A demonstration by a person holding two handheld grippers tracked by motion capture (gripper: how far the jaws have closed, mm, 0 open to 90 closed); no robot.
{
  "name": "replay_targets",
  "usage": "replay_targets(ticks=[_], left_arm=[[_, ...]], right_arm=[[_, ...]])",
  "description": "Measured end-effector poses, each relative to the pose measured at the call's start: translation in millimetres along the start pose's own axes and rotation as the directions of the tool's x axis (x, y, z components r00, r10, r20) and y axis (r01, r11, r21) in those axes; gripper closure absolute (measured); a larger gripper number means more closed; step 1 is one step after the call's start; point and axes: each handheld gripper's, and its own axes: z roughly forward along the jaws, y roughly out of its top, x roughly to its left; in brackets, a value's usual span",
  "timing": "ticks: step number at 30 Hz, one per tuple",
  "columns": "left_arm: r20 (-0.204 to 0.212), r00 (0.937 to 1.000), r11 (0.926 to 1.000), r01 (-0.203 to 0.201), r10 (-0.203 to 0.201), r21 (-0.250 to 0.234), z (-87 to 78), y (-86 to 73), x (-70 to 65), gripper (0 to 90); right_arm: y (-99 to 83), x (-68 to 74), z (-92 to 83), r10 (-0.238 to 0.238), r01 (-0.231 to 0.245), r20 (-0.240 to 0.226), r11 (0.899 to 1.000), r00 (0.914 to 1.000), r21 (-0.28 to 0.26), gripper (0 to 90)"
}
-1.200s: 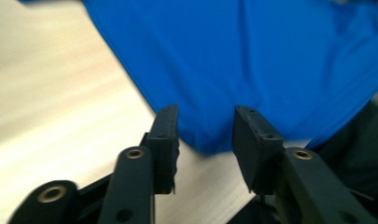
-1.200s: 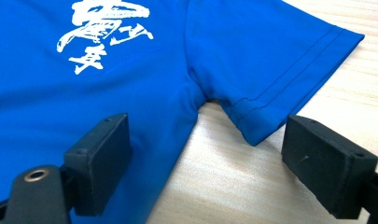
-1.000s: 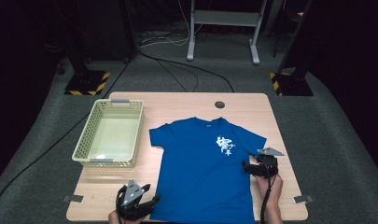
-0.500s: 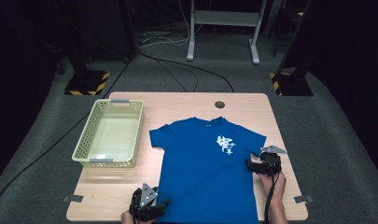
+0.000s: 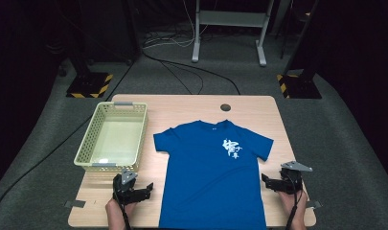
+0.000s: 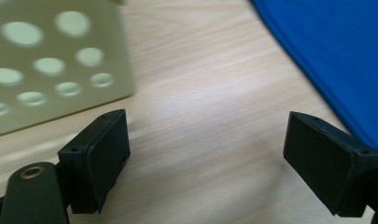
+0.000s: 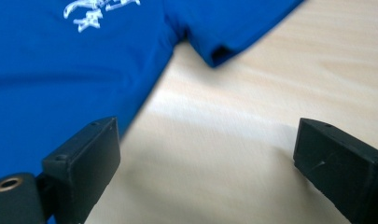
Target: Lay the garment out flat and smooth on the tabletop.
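The blue T-shirt (image 5: 215,177) is laid flat on the worktop (image 5: 191,108) between both released, empty grippers, left (image 5: 146,189) and right (image 5: 267,180), the yellow basket (image 5: 86,155) being set far left.

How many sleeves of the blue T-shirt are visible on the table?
2. The left sleeve lies spread toward the basket; the right sleeve lies spread toward the table's right edge. Both lie flat.
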Motion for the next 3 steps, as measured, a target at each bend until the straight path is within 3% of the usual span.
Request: replay_targets(ticks=[1, 2, 3], left_arm=[[0.000, 1.0000, 1.0000, 0.000, 0.000, 0.000, 0.0, 0.0, 0.0, 14.3], [-0.053, 0.9985, 0.9998, -0.015, 0.016, 0.011, 1.4, 0.4, -3.7, 14.1], [-0.053, 0.9985, 0.9998, -0.015, 0.016, 0.011, 1.4, 0.4, -3.7, 14.2]], right_arm=[[-2.8, -2.1, -3.4, 0.004, -0.004, -0.006, 1.000, 1.0000, -0.001, 7.2], [-5.2, -3.7, -6.1, 0.005, -0.005, 0.001, 1.000, 1.0000, 0.004, 7.4], [-5.2, -3.7, -6.1, 0.005, -0.005, 0.001, 1.000, 1.0000, 0.004, 7.4]])
